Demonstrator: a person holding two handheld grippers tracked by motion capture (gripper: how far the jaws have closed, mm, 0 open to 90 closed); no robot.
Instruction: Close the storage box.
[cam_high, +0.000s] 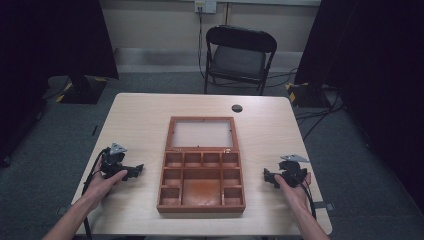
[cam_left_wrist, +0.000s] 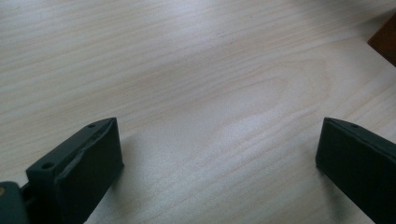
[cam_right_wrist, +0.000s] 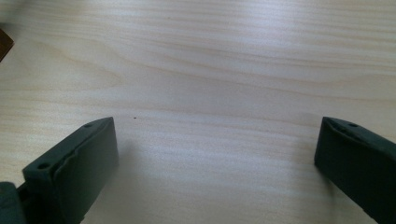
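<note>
On a pale wooden table (cam_high: 140, 115), an open wooden box (cam_high: 201, 172) lies between two hand-held grippers, its glazed lid (cam_high: 202, 134) folded back flat toward the far edge and its tray of small compartments facing up. The high view takes in the whole setting: the box at the middle of the table, a black folding chair (cam_high: 239, 57) beyond the far edge, a dark round grommet (cam_high: 237, 108) in the tabletop behind the lid, and grey carpet all around. The left gripper (cam_high: 134, 171) rests on the table just left of the box, its tips turned toward the box's side wall; the right gripper (cam_high: 268, 177) sits near the box's right side, its tips likewise turned inward. Both are apart from the box.

The two gripper views give what the high view cannot: the jaws at close range. In the left gripper view the left gripper (cam_left_wrist: 217, 149) has its black jaws spread wide over bare wood grain, nothing between them, with a brown corner of the box (cam_left_wrist: 385, 44) at the upper right edge. In the right gripper view the right gripper (cam_right_wrist: 215, 149) is released just as wide over bare table, a sliver of the box (cam_right_wrist: 4, 43) at the upper left edge.

The person's forearms enter from the bottom of the high view, angled outward. The left hand (cam_high: 102, 184) and right hand (cam_high: 294, 190) lie low on the tabletop, each cupped round the rear of its gripper.
</note>
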